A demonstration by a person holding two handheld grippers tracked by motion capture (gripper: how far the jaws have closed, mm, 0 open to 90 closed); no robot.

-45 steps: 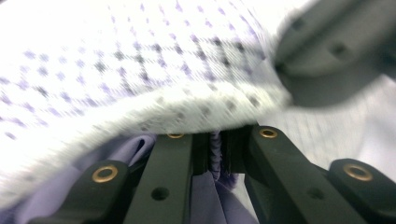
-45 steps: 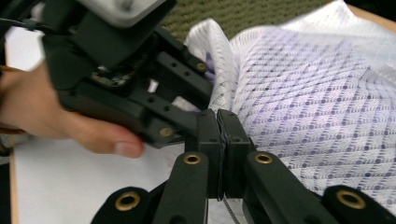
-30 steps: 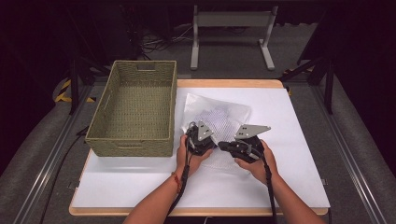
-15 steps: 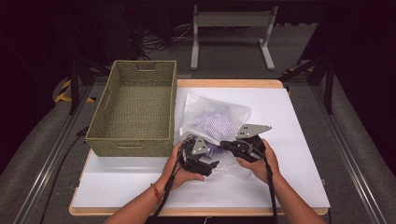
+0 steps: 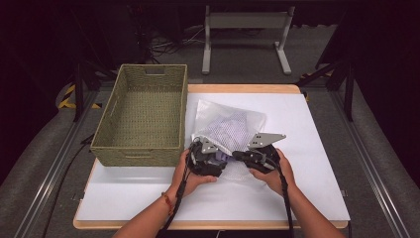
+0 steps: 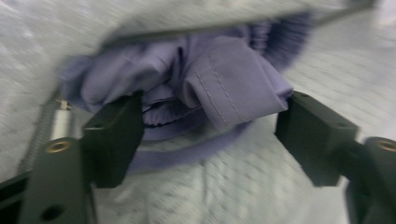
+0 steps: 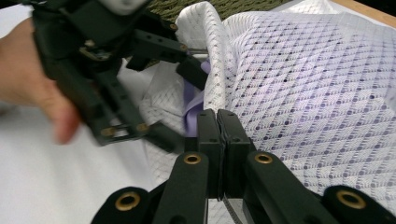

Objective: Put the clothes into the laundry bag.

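1. Your white mesh laundry bag (image 5: 229, 130) lies on the white bench (image 5: 307, 148), near its middle, just right of the olive woven basket (image 5: 141, 119), which stands on the bench's left side.
2. Through the mesh you can see a folded lilac cloth (image 5: 233, 124) inside the bag.
3. Your left tongs (image 5: 214, 161) sit at the bag's near left corner, close to the basket's near right corner. Their jaws stand apart and have just been narrowing a little after opening wide.
4. In the left gripper view the lilac cloth (image 6: 224, 88) bulges out of the bag's mouth and sits between the two black jaws. One jaw is just beside the fabric on each side, but the blur keeps you from telling whether either presses on it, so count these tongs as released.
5. Your right tongs (image 5: 237, 155) are at the bag's near edge, just right of the left tongs. In the right gripper view their jaws (image 7: 218, 140) are clenched together on the bag's mesh edge (image 7: 299, 79), pinning it.
6. In that same view your left hand (image 7: 32, 70) and its tongs show on the left, with a strip of lilac cloth (image 7: 192, 109) showing at the bag's opening.
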